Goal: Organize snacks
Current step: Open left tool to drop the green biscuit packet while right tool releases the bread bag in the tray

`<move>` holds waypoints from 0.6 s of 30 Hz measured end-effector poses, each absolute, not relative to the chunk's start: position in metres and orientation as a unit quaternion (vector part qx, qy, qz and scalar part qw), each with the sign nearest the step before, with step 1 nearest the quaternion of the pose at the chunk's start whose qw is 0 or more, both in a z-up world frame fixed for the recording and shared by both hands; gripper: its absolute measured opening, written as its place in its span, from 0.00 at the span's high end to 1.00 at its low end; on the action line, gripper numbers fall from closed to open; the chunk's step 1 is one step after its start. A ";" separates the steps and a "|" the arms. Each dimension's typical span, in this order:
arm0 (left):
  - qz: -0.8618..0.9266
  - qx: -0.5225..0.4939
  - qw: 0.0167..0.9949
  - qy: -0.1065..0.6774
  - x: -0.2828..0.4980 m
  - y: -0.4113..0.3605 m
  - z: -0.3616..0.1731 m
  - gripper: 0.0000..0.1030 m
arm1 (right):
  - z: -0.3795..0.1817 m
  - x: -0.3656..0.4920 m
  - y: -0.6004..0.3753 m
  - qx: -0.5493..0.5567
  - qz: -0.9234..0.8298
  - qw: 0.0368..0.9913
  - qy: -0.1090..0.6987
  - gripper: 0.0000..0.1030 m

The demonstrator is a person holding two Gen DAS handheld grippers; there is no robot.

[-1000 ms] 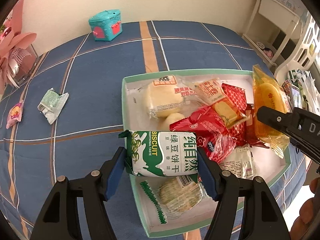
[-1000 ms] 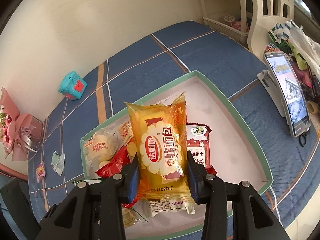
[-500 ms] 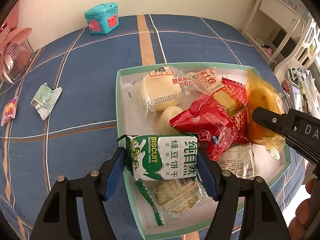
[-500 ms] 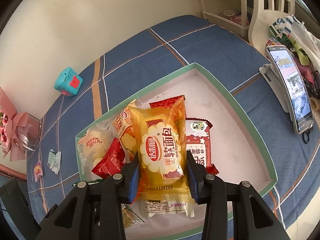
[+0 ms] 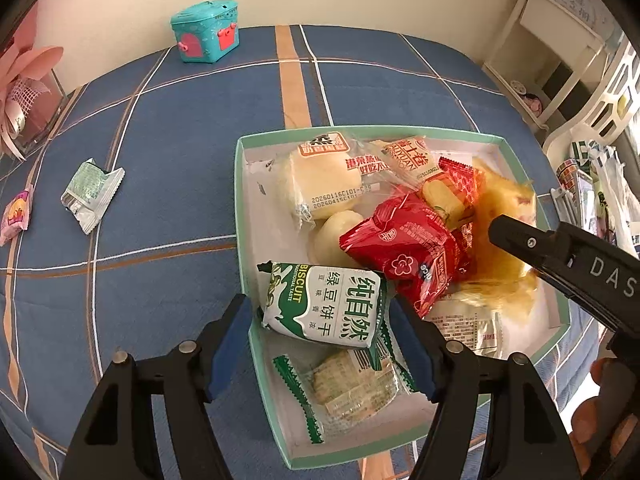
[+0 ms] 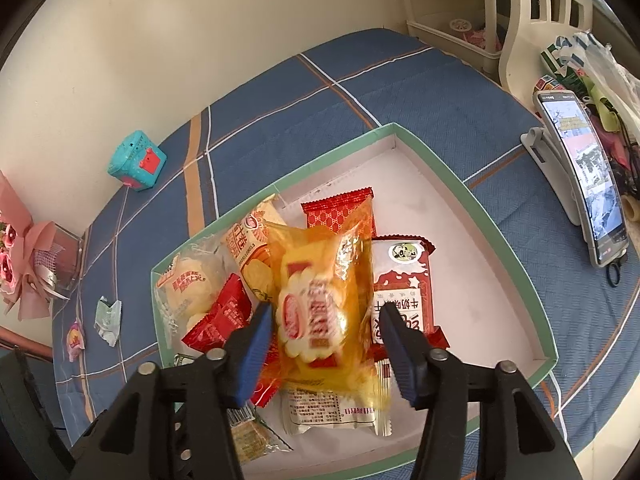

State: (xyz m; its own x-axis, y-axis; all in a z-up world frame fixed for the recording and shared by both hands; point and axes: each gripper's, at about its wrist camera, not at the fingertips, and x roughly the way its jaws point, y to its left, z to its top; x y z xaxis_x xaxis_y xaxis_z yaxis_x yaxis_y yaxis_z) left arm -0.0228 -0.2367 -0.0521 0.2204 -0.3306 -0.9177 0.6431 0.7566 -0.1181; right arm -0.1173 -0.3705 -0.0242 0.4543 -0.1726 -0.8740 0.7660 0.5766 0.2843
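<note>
A green-rimmed white box (image 5: pixel 240 200) (image 6: pixel 500 220) on the blue plaid cloth holds several wrapped snacks. My left gripper (image 5: pixel 320 312) hangs over its near left corner. The green-and-white biscuit packet (image 5: pixel 324 304) sits tilted between the pads with a thin gap on each side, resting on a clear green-edged packet (image 5: pixel 348 388). My right gripper (image 6: pixel 325 314) is over the box's near side and its jaws are opening. The yellow bread packet (image 6: pixel 320 304) (image 5: pixel 500 280) is blurred and loose between the pads, dropping onto the red packets beneath.
On the cloth left of the box lie a green-white packet (image 5: pixel 90 194) and a pink packet (image 5: pixel 16 214). A teal toy chest (image 5: pixel 206 26) stands by the wall, a pink bouquet (image 6: pixel 20 276) at far left. A phone on a stand (image 6: pixel 580 176) and white shelves are at right.
The right pads have spread away from the yellow packet, which has slipped lower and blurred. The biscuit packet in the left gripper has tilted and sits loose.
</note>
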 end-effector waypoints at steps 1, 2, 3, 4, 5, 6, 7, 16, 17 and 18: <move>-0.317 0.143 0.767 0.539 -0.022 -0.235 -0.051 0.30 | -0.024 -0.117 -0.370 0.348 -0.301 0.779 0.426 0.43; -0.317 0.139 0.767 0.540 -0.021 -0.234 -0.050 0.30 | -0.024 -0.118 -0.371 0.347 -0.301 0.779 0.427 0.42; -0.316 0.133 0.767 0.543 -0.020 -0.232 -0.048 0.30 | -0.024 -0.118 -0.370 0.345 -0.302 0.779 0.427 0.42; -0.316 0.129 0.766 0.544 -0.019 -0.230 -0.048 0.30 | -0.024 -0.118 -0.370 0.344 -0.302 0.779 0.428 0.41; -0.315 0.122 0.767 0.546 -0.017 -0.227 -0.046 0.30 | -0.023 -0.117 -0.370 0.342 -0.303 0.780 0.428 0.40; -0.314 0.118 0.767 0.547 -0.016 -0.224 -0.046 0.30 | -0.023 -0.117 -0.370 0.341 -0.303 0.780 0.428 0.39; -0.311 0.112 0.769 0.548 -0.014 -0.221 -0.045 0.30 | -0.022 -0.117 -0.369 0.338 -0.304 0.781 0.428 0.36; -0.259 0.062 0.788 0.555 0.014 -0.184 -0.041 0.29 | -0.012 -0.111 -0.354 0.307 -0.307 0.790 0.433 0.23; -0.252 0.057 0.790 0.555 0.018 -0.180 -0.041 0.23 | -0.011 -0.110 -0.352 0.304 -0.306 0.791 0.434 0.23; -0.245 0.054 0.793 0.556 0.021 -0.176 -0.041 0.19 | -0.010 -0.109 -0.350 0.301 -0.306 0.792 0.435 0.22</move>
